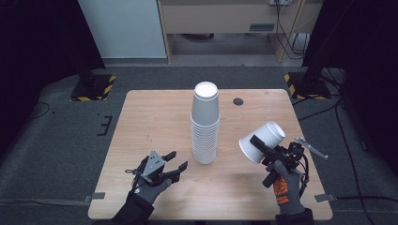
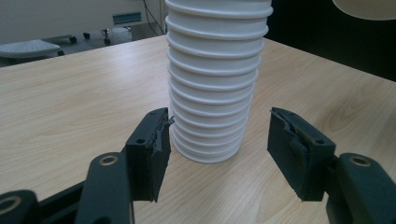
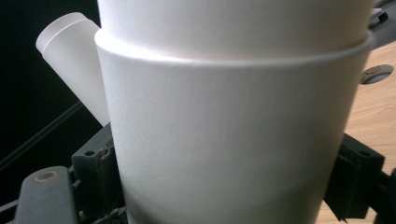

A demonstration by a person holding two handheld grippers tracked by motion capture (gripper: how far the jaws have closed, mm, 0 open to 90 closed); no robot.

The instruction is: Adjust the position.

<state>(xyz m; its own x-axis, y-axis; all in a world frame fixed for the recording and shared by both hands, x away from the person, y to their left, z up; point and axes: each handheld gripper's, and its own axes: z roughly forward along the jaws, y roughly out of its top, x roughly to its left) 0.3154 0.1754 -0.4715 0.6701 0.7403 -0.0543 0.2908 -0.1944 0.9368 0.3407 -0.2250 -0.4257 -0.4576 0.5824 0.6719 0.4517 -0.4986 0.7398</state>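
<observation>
Right hand-held gripper (image 1: 257,144) pinching white cup (image 1: 261,142); left hand-held gripper (image 1: 179,159) spread over wooden table (image 1: 150,117).

A wooden table (image 1: 141,122) is seen in the middle of the room, on a grey carpet floor (image 1: 61,140). A small dark round hole (image 1: 238,101) is found in the tabletop near its far edge. Beside the far corners of the table, two black stand bases with yellow-black stripes (image 1: 94,86) are placed on the floor. Behind them, a light wooden cabinet (image 1: 225,18) is set against the back, and several black cables (image 1: 291,42) are hung beside it.
</observation>
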